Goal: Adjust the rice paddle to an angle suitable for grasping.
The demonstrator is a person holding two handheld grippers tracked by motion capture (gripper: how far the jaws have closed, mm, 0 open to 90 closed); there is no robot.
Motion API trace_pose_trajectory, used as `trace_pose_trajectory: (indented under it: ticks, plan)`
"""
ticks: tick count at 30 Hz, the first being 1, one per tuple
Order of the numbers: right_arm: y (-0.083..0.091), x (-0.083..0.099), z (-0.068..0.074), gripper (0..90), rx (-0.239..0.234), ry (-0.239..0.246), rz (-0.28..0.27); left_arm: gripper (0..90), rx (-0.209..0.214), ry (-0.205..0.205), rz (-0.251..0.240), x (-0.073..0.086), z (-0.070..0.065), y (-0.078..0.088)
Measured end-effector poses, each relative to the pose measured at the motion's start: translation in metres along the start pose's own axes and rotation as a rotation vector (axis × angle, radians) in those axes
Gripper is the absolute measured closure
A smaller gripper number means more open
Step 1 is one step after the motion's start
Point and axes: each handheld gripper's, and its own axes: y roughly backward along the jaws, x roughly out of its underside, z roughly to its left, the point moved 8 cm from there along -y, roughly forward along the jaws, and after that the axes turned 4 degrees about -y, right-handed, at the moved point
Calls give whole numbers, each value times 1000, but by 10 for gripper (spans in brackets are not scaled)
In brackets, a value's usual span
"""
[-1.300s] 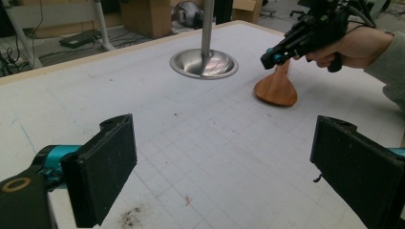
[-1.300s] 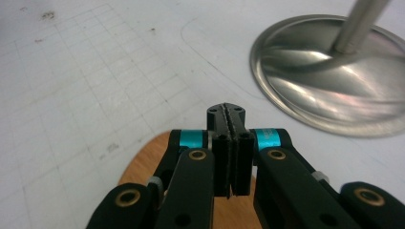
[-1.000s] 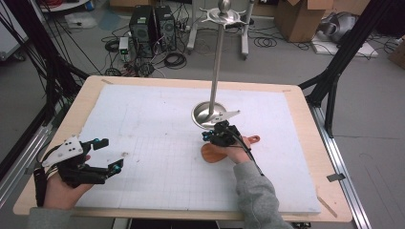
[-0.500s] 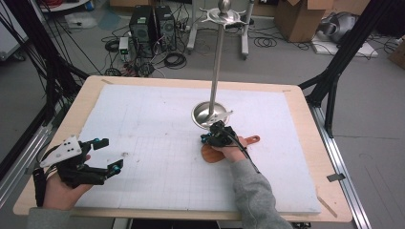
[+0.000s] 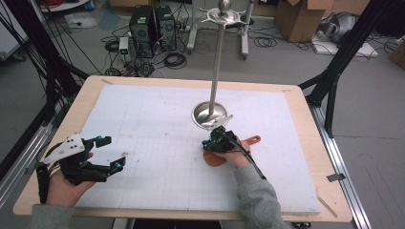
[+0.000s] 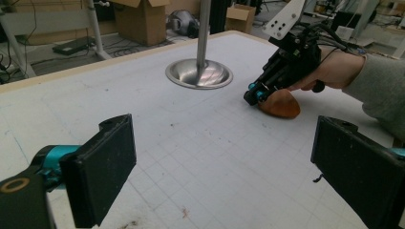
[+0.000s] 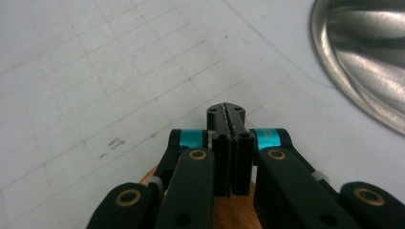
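White gridded matting covers the bench (image 5: 305, 143), where the right gripper (image 7: 228, 117), fingers pressed together, rests over the flat orange-brown wooden spatula (image 5: 217, 158) beside the steel stand's round base (image 5: 209, 113), apparently not yet lifted, while the left gripper (image 5: 112, 152) waits with fingers apart.

On the mat (image 5: 157, 119), the stand's base (image 5: 208, 114) sits just behind the wooden spatula (image 5: 216, 159), right of centre.

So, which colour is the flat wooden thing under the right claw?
Orange-brown: the wooden thing shows best in the left gripper view, under the right claw.
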Motion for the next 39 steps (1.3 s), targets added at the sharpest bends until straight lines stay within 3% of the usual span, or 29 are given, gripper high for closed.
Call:
trace_pose_trajectory:
  ticks: [7,25,39]
  plan:
    - [11,15,5,896,-30,-10,-10,84,18,-6,19,2,-2,-10]
    - [50,61,16,896,-47,-11,3,84,91,-30,27,-8,-11,-44]
    - [78,94,15,896,-59,-25,-17,84,131,-40,28,-16,-17,-66]
